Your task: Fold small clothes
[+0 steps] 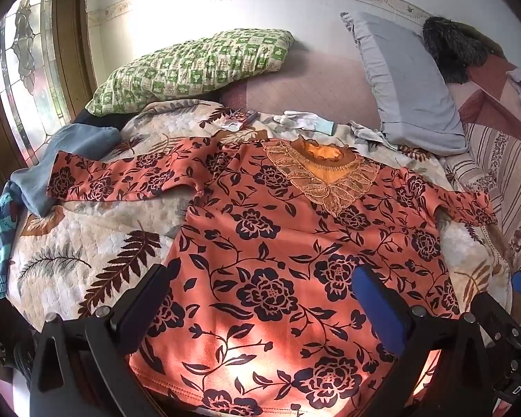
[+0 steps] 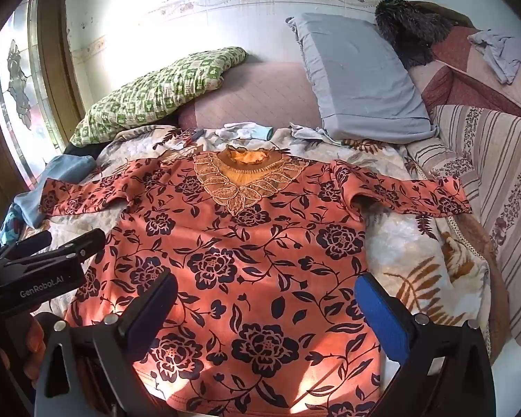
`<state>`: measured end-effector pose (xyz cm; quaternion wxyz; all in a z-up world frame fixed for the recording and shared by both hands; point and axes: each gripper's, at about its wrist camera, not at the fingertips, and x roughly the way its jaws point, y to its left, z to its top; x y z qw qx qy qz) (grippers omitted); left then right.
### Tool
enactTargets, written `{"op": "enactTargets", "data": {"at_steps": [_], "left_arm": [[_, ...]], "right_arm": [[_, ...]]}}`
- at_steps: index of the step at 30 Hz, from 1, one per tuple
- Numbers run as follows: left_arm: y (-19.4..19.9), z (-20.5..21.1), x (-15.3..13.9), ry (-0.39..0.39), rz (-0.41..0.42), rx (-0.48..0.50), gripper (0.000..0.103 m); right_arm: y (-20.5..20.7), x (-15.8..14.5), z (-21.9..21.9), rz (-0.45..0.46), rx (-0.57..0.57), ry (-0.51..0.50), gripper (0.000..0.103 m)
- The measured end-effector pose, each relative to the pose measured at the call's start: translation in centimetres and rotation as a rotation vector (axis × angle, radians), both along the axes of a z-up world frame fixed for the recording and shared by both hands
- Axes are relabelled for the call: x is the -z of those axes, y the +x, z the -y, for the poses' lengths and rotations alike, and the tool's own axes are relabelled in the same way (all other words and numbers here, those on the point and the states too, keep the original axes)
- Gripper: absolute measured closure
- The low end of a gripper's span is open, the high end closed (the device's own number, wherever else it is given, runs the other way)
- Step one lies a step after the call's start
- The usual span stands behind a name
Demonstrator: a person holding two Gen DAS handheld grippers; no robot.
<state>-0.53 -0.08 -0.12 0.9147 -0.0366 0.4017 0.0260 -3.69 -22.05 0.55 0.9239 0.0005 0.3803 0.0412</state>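
Observation:
An orange top with dark flower print [image 1: 278, 243] lies spread flat, front up, on the bed, sleeves out to both sides, lace collar [image 1: 326, 173] at the far end. It also shows in the right wrist view [image 2: 246, 243]. My left gripper [image 1: 260, 299] is open and empty above the hem. My right gripper [image 2: 264, 305] is open and empty above the hem too. The left gripper's body [image 2: 41, 264] shows at the left of the right wrist view.
A leaf-print quilt [image 1: 87, 243] covers the bed. A green pillow [image 1: 191, 66], a grey pillow [image 1: 406, 83], blue clothes [image 1: 66, 163], white gloves [image 1: 302, 121] and a striped blanket [image 2: 496, 187] surround the top. A window [image 1: 24, 69] is at left.

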Motion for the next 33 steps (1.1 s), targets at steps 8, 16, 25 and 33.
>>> {"op": "enactTargets", "data": {"at_steps": [8, 16, 25, 33], "left_arm": [[-0.02, -0.23, 0.08, -0.002, -0.001, -0.003, 0.0], [-0.11, -0.16, 0.01, 0.001, 0.001, -0.005, 0.0], [-0.08, -0.1, -0.08, 0.003, 0.005, -0.008, 0.0], [-0.1, -0.13, -0.11, 0.001, 0.006, -0.008, 0.0]], "right_arm": [[0.32, 0.06, -0.09, -0.004, 0.007, 0.005, 0.0], [0.29, -0.07, -0.27, 0.005, 0.003, -0.001, 0.0], [0.46, -0.13, -0.35, -0.001, -0.001, -0.003, 0.0], [0.46, -0.37, -0.45, 0.025, -0.004, -0.005, 0.0]]}}
